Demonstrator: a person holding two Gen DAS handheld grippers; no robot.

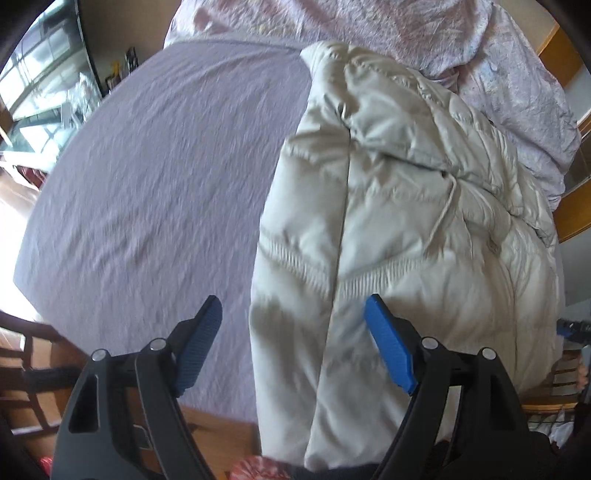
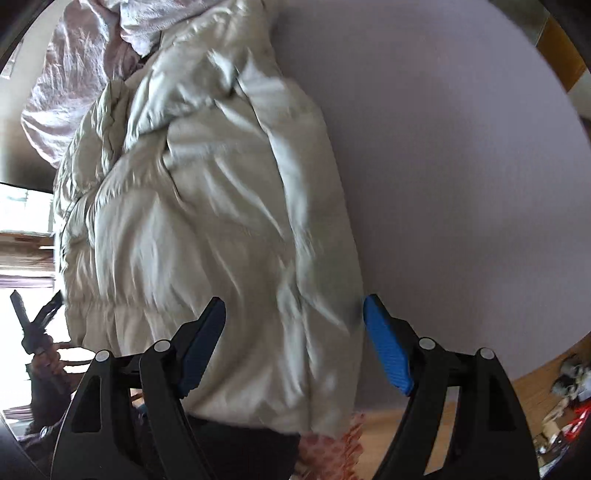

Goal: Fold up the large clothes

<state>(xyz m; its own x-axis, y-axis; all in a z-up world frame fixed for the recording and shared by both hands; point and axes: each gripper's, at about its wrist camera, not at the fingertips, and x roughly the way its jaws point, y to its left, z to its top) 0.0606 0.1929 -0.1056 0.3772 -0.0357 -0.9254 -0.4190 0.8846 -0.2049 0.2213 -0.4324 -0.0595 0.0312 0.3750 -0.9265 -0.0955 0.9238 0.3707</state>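
A cream puffer jacket [image 1: 406, 221] with a hood and drawstring lies lengthwise on a bed with a lilac sheet [image 1: 147, 166], its hem hanging over the near edge. My left gripper [image 1: 293, 339] is open and empty, hovering above the jacket's lower left side. In the right wrist view the same jacket [image 2: 207, 206] fills the left half of the frame. My right gripper [image 2: 293, 339] is open and empty above the jacket's lower right edge. The left gripper [image 2: 37, 321] shows small at the far left of that view.
A crumpled pink patterned duvet [image 1: 406, 33] is bunched at the head of the bed, touching the hood. The wooden bed frame [image 1: 576, 206] shows at the right. Wooden floor [image 2: 461, 402] with small clutter [image 2: 569, 384] lies past the near edge. A window [image 1: 33, 77] is at left.
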